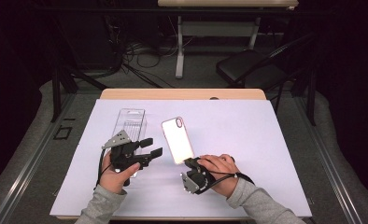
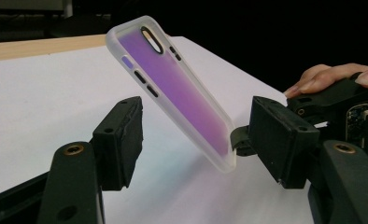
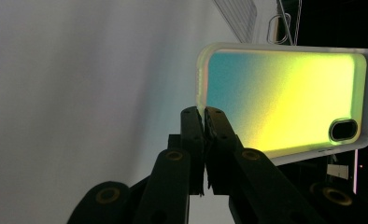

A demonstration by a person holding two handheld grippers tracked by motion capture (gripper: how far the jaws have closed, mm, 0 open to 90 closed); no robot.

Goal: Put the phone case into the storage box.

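Observation:
A translucent phone case (image 1: 177, 140) with a shifting sheen is held up off the white table cover, tilted. My right gripper (image 1: 189, 162) is shut on its bottom edge; in the right gripper view the case (image 3: 285, 100) looks yellow-green and the jaws pinch its rim at my right gripper (image 3: 203, 114). My left gripper (image 1: 150, 147) stands open just left of the case, apart from it. In the left gripper view the case (image 2: 177, 88) looks purple and hangs between the spread jaws of my left gripper (image 2: 205, 135). A clear plastic package (image 1: 131, 122) lies flat behind the left hand.
A white sheet (image 1: 247, 140) covers the wooden table (image 1: 182, 94). Beyond the far edge stand a black folding chair (image 1: 247, 67), a desk frame (image 1: 180, 44) and floor cables (image 1: 140, 51). The person's right hand (image 2: 331, 77) appears at the right of the left gripper view.

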